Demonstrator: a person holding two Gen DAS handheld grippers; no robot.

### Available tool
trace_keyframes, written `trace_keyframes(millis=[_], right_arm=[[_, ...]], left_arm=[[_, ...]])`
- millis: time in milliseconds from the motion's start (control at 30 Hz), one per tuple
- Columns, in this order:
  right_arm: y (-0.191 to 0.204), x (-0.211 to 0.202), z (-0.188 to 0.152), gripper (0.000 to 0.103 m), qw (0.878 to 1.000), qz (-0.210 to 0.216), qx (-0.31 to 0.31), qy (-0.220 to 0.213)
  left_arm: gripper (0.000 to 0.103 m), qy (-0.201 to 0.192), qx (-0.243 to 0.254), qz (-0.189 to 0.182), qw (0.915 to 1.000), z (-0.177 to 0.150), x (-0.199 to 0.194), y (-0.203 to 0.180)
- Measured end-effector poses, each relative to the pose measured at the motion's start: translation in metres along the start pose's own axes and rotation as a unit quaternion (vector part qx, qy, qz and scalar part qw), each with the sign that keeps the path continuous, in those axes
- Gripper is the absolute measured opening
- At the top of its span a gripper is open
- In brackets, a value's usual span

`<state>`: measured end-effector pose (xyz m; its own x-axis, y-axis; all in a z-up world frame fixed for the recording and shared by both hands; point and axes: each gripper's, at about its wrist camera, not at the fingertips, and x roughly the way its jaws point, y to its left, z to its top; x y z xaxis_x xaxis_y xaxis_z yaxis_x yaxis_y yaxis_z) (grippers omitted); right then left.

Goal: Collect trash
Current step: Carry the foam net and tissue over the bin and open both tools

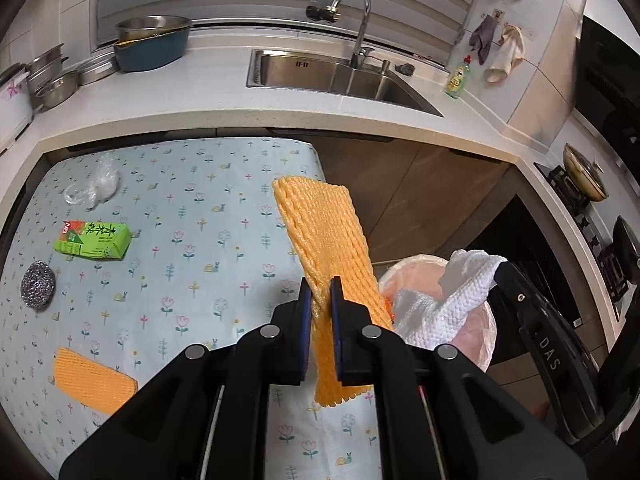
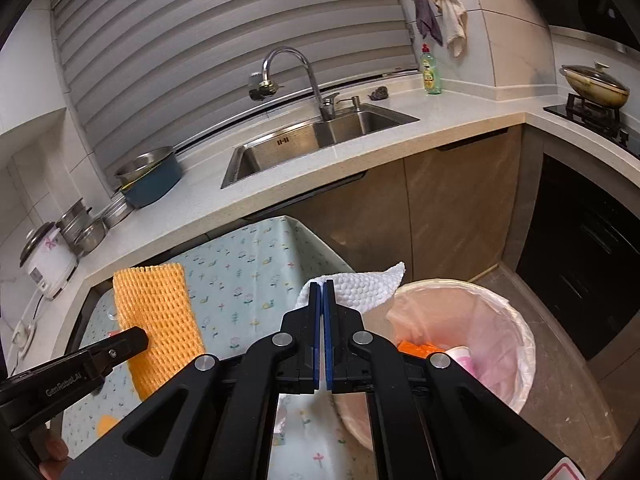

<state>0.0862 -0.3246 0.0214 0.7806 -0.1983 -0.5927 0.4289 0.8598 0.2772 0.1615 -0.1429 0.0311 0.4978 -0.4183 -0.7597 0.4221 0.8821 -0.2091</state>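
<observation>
- so the orange foam net [image 1: 326,232] is pinched in the left tongs [image 1: 321,300], sticking up toward 12 o'clock over the right edge of the tabletop [image 1: 192,184], not over the bin yet
- the white paper towel [image 2: 360,286] is clamped in the right tongs [image 2: 324,308], which are squeezed nearly flat on it, hanging just at the bin's 10 o'clock rim
- trash bin [image 2: 516,320] with the pink liner sits on the floor at roughly 4 o'clock off the tabletop, and there's already something orange and a pinkish bit inside, so I'd say some trash has gone in
- still left on the tabletop from the left view: a second orange net [image 1: 94,380] at 8 o'clock, a steel scrubber [image 1: 38,283] at 9, a green drink carton [image 1: 94,240] just above it, and a crumpled clear plastic wrap [image 1: 94,186] at 10
- my guess: around a third done, two pieces in the tongs about to drop, four more to grab (if the scrubber even counts as trash, can't tell)
</observation>
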Motion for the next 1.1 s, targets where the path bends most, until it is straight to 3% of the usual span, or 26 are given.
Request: trace_keyframes(millis=[267,367,833,1067,1100], right_arm=[[-0.046,-0.002,-0.001,0.003,0.999,-0.027,0.021,0.013],[-0.056,0.000,-0.002,0.008,0.999,-0.035,0.026,0.018],[-0.075,-0.014,-0.006,0.024,0.998,-0.047,0.032,0.007],[-0.082,-0.018,-0.009,0.026,0.998,-0.054,0.033,0.009],[-0.082,-0.020,-0.009,0.026,0.998,-0.054,0.034,0.009]], left_arm=[[0.009,0.008,0.029,-0.017,0.9994,-0.007,0.006,-0.040],[0.009,0.015,0.037,-0.023,0.9989,-0.009,0.011,-0.051],[0.011,0.040,0.080,-0.053,0.9946,-0.012,0.032,-0.089],[0.011,0.041,0.107,-0.061,0.9916,-0.013,0.044,-0.111],[0.016,0.042,0.108,-0.063,0.9913,-0.013,0.046,-0.113]])
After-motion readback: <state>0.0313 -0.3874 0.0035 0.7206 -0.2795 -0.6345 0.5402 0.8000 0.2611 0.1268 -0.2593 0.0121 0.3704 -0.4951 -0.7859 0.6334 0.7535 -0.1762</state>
